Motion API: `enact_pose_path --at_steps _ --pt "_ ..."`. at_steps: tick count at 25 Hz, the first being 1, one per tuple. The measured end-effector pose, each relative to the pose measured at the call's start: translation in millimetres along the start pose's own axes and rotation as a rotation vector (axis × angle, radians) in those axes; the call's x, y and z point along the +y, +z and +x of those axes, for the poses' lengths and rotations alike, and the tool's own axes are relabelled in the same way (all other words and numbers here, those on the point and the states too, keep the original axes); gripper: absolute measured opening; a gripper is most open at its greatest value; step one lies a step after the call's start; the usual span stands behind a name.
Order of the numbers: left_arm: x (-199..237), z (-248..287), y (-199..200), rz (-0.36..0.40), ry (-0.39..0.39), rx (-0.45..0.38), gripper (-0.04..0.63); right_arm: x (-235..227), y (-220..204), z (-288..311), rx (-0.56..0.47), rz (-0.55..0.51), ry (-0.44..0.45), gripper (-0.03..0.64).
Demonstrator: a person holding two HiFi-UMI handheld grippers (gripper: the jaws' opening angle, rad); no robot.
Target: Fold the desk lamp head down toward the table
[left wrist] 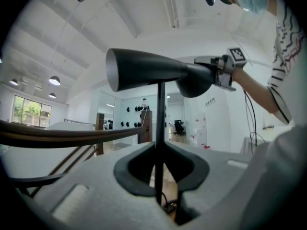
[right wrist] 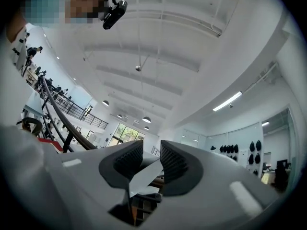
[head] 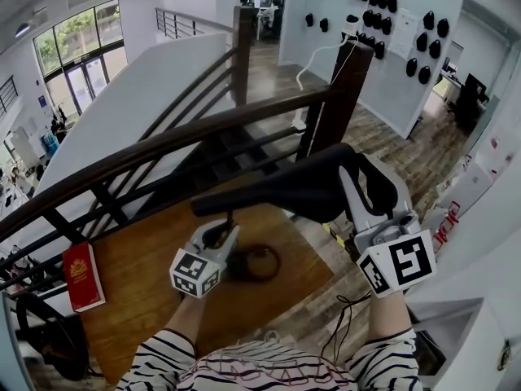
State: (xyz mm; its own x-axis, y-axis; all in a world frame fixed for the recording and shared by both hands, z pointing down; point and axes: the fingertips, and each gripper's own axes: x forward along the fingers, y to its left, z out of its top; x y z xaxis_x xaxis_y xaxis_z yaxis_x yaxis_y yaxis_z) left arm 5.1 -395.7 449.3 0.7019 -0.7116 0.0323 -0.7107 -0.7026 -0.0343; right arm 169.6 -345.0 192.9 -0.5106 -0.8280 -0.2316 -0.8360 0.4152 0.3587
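Black desk lamp head [head: 285, 190] lies roughly level above the wooden table [head: 146, 279] in the head view, with its wide mouth to the left. Its round base [head: 259, 263] is near the middle of the table. We note the left gripper [head: 221, 233] at the thin stem [head: 230, 218] just above the base, and the right gripper [head: 364, 177] at the narrow right end of the head. A red book [head: 81, 274] lies at the table's left edge, well apart from the lamp.

Left gripper view: the stem [left wrist: 161, 128] runs upright between the jaws and the pads close against it on both sides, so we log a grip on the stem. The head is not yet folded. The right gripper [left wrist: 218, 71] sits at its rounded rear end.

Right gripper view: the ribbed pads stand apart with a clear gap, and no part of the lamp shows between them. We log these jaws as partly open and holding nothing.

Risks, our judgement: with no hold on the rounded rear, a downward push may let the right gripper slide off. If the hinge is stiff, the force passes to the stem. The thin rod could then twist in the left pads, and the base could tip or skate toward the near edge.
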Motion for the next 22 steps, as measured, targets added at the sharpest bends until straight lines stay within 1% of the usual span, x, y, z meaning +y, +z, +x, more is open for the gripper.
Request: enact_pose_path --at_steps 3,10,17,22 --pt "-2 2 1 -0.023 -0.007 -0.008 0.055 -5 -9 -7 -0.001 0.027 -0.024 0.113" --pt "0 4 -1 -0.031 -0.006 -0.011 0.055 -11 -43 -19 0.020 0.125 -0.071 0.109" --pt "-1 7 -1 -0.033 -0.002 -0.015 0.057 -12 -92 -36 0.067 0.256 -0.127 0.107" --pt "-1 6 -2 -0.033 0.000 -0.014 0.055 1 -134 -46 0.122 0.358 -0.164 0.105"
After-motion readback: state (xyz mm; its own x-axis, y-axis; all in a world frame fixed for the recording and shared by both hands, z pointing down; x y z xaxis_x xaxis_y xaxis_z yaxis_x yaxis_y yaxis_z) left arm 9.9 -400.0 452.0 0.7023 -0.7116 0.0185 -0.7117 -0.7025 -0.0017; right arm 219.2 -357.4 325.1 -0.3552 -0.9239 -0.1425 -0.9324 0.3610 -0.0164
